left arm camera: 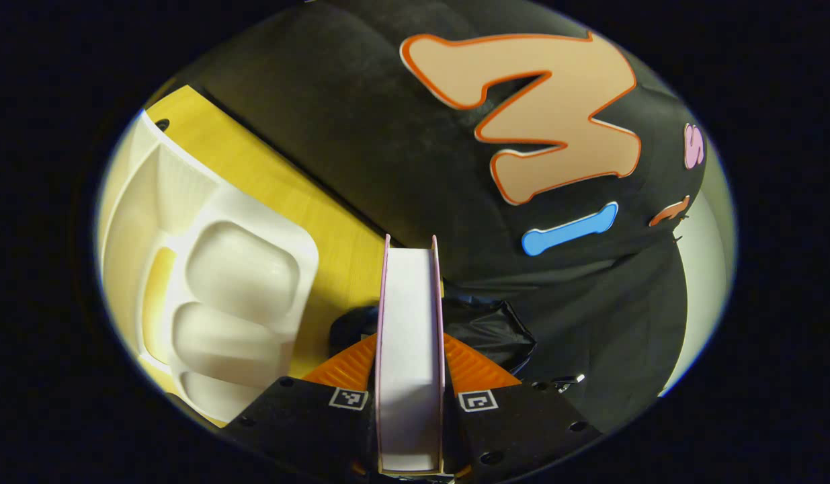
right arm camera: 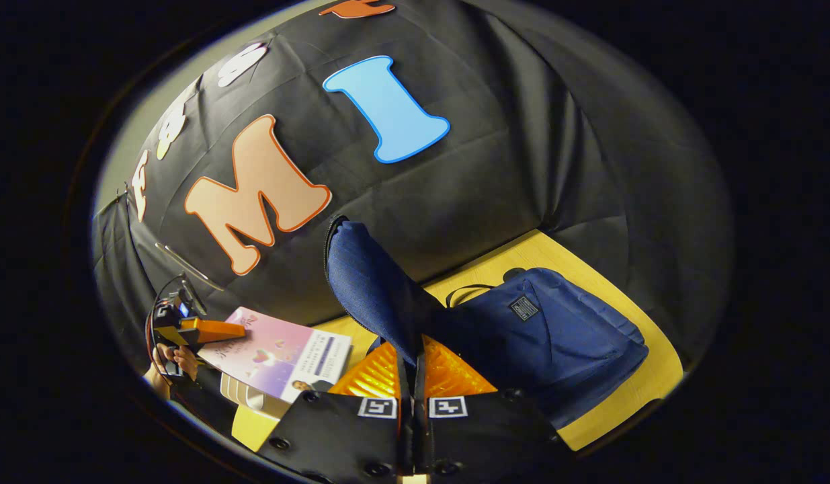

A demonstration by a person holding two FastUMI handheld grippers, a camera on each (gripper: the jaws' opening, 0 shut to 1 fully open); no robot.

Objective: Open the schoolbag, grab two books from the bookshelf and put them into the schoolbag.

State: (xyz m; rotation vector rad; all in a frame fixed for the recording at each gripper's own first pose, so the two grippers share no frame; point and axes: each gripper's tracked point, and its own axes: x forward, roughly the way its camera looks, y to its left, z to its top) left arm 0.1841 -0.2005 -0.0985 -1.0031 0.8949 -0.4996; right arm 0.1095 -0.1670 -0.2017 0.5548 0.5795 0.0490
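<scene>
My left gripper is shut on a book with pink covers, seen edge-on with its white page block facing me. In the right gripper view that same pink book hangs at the lower left, held by the far left gripper and a hand. The blue schoolbag lies on the yellow table. My right gripper is shut on the bag's flap, which stands lifted upward from the bag.
A white moulded bookshelf with rounded hollows lies on the yellow table at the left; its corner shows under the pink book. Dark crumpled material lies just beyond the left fingers. Black cloth walls close the back.
</scene>
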